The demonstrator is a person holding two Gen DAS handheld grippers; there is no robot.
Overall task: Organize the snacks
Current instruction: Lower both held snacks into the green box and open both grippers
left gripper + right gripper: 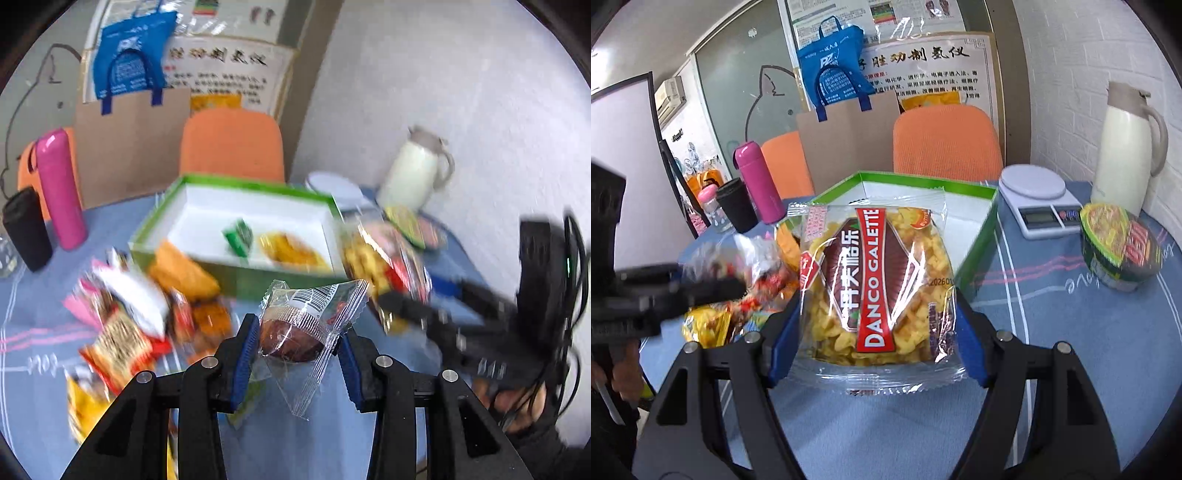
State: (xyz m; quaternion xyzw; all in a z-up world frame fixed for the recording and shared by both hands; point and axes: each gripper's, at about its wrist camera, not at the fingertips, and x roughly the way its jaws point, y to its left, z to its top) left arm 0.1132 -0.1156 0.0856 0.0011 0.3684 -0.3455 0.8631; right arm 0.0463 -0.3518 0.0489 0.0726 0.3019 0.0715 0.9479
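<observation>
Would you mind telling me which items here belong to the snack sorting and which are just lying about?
Part of the job:
- Danco Galette packet, in the right hand-held gripper
- wrapped brown cake, in the left hand-held gripper
- green box
- loose snack pile

Just lying about:
- kitchen scale
- cream jug
- pink flask
- black cup
- instant noodle bowl

Open green cardboard box with white lining (979, 225) mid-table on the blue tablecloth (1071, 332), small green packet (238, 236) and yellow packet (291, 251) inside it, pile of loose snack packets (122, 325) left of it, white digital kitchen scale (1034, 195) right of it, cream thermos jug (1123, 147) at the far right edge, foil-lidded instant noodle bowl (1119, 247) before the jug, pink flask (759, 181) and black cup (735, 205) at the far left edge
</observation>
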